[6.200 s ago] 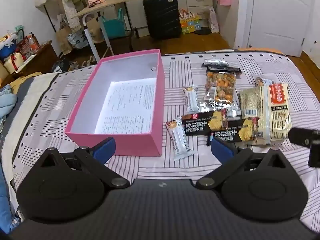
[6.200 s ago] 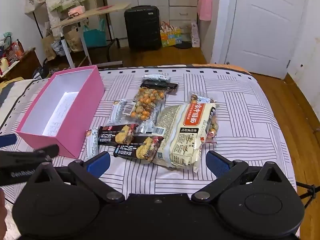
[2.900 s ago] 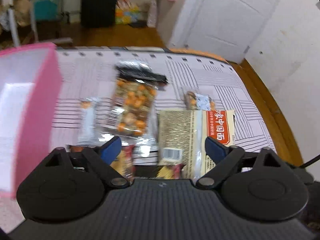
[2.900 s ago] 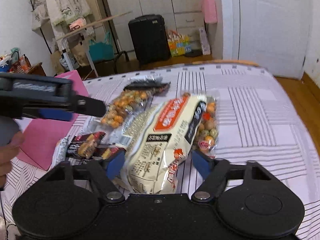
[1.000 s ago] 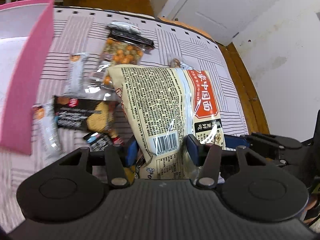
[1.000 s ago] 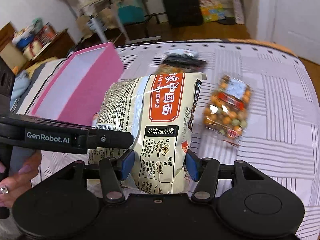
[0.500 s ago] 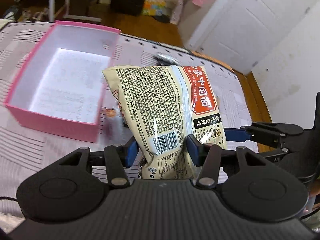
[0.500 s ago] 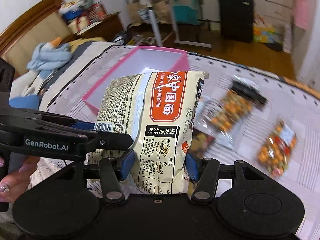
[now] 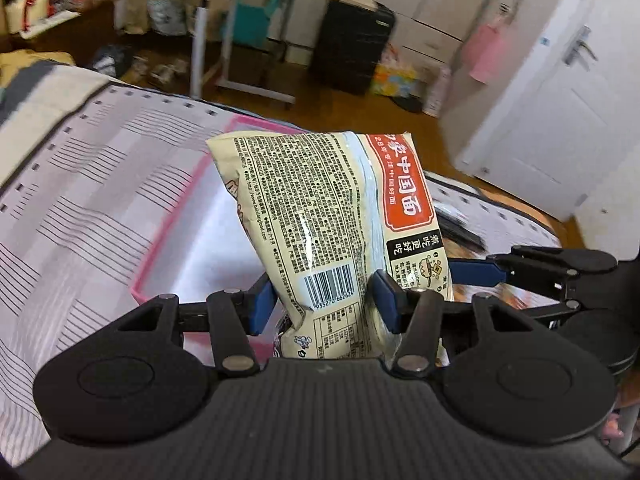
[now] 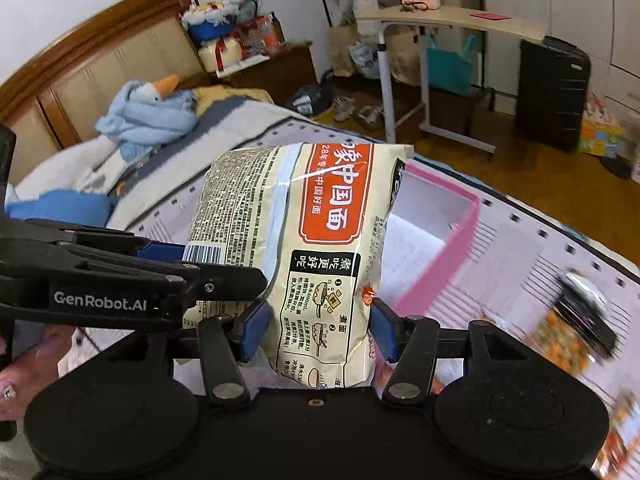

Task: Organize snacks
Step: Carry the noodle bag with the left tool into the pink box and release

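A large cream noodle pack (image 9: pixel 332 216) with a red label is held in the air by both grippers. My left gripper (image 9: pixel 326 306) is shut on its left part near the barcode. My right gripper (image 10: pixel 320 324) is shut on its right part, the noodle pack (image 10: pixel 304 248) filling that view. The open pink box (image 9: pixel 188 216) with a white inside lies on the striped bed right behind and below the pack; its right wall (image 10: pixel 444 256) shows in the right wrist view. Other snack bags (image 10: pixel 568 332) lie blurred on the bed to the right.
The striped bedspread (image 9: pixel 72 200) spreads left of the box. A blue goose plush (image 10: pixel 152 112) and the wooden headboard (image 10: pixel 92 68) are at the far left. A desk (image 10: pixel 448 24), a black suitcase (image 9: pixel 352 44) and a white door (image 9: pixel 560 120) stand beyond the bed.
Both grippers have carried the noodle pack left, off the snack pile and over toward the pink box. The box now sits directly behind the pack; the other snacks have slid off to the right.
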The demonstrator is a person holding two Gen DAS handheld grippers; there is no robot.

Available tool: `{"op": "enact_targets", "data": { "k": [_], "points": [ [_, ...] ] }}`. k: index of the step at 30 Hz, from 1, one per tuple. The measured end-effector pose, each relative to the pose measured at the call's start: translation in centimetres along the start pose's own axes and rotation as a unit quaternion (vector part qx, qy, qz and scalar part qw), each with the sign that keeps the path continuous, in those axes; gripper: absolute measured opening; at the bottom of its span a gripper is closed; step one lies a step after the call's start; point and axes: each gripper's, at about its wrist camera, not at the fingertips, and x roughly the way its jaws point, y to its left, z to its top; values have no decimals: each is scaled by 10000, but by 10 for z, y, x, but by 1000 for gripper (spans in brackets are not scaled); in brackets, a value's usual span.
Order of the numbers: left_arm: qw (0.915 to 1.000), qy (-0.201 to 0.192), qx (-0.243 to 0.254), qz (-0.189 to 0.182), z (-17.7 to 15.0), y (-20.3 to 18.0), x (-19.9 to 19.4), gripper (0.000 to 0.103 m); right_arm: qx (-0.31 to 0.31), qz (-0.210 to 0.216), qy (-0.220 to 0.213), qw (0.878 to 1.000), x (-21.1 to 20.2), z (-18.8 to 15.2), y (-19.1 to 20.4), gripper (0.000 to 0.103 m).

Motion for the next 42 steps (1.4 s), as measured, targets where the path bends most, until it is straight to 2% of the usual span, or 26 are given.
{"op": "enact_targets", "data": {
  "k": [5,12,16,17,19,20,22,24,26,28,32,35,38,42],
  "points": [
    [9998,79,-201,-2,19,22,38,50,21,24,-19,10000,37,11,-13,61],
    [9983,207,-529,-127,36,55,97,52,-253,-343,107,9990,88,33,-24,58],
    [9928,456,-1085,-214,43,77,126,52,-480,-417,260,9976,110,47,-26,58],
    [9929,466,-1077,-195,44,79,131,52,-647,-466,268,9965,116,48,-24,58],
    [9946,423,-945,-43,47,76,140,51,-1082,-572,346,9919,128,46,-19,51],
    [9947,400,-949,0,48,73,146,51,-1265,-496,429,9898,135,44,-16,51],
    [9905,587,-1171,-415,48,71,161,54,-1412,-300,570,9879,147,42,-14,46],
    [9892,783,-1220,-205,49,64,176,51,-1590,-485,709,9835,160,39,-11,45],
    [9889,840,-1224,-93,47,63,185,51,-1437,-432,703,9862,163,36,-16,46],
    [9893,877,-1162,-33,43,63,186,51,-1114,-308,705,9908,158,32,-27,46],
    [9922,783,-952,163,40,63,182,51,-895,-231,524,9943,133,24,-38,48],
    [9951,602,-758,177,43,58,161,52,-650,-86,246,9975,98,19,-44,49],
    [9981,407,-278,361,42,40,129,54,-518,-67,-80,9986,54,9,-45,51],
    [9975,292,424,489,32,6,88,54,-462,-404,-510,9968,-11,-15,-44,62]
  ]
}}
